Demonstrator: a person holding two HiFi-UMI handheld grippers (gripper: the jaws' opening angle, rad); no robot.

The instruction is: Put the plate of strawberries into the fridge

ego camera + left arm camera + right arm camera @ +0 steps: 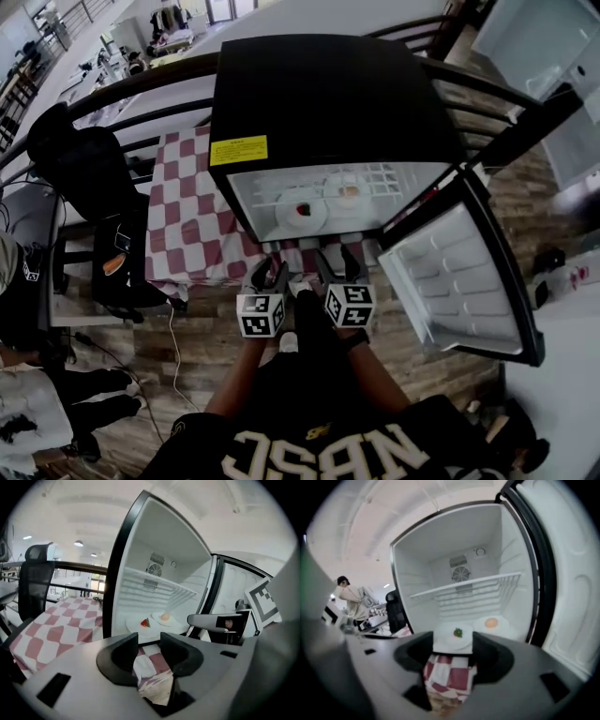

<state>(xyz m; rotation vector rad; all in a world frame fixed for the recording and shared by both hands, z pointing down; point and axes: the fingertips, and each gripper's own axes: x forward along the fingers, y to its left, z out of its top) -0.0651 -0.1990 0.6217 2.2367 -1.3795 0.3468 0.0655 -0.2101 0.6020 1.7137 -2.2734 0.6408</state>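
A white plate [302, 214] with one red strawberry [303, 210] lies on the floor of the open black fridge [328, 103], left of its middle. The left gripper view shows this plate [137, 622] beyond the jaws, and the right gripper view shows the same plate [451, 638] just past the fingertips. My left gripper [269, 276] and right gripper [339, 265] hang side by side in front of the fridge opening, a little short of it. Both stand open with nothing between the fingers; only checked cloth shows in the gaps of the left gripper [149, 644] and the right gripper [452, 646].
A second plate [349, 192] with a pale orange item sits to the right inside the fridge, under a wire shelf [468, 587]. The fridge door [459, 281] swings open to the right. The fridge stands on a red-and-white checked tablecloth [187, 216]. A black chair [84, 169] is at left, a person [349, 599] stands beyond.
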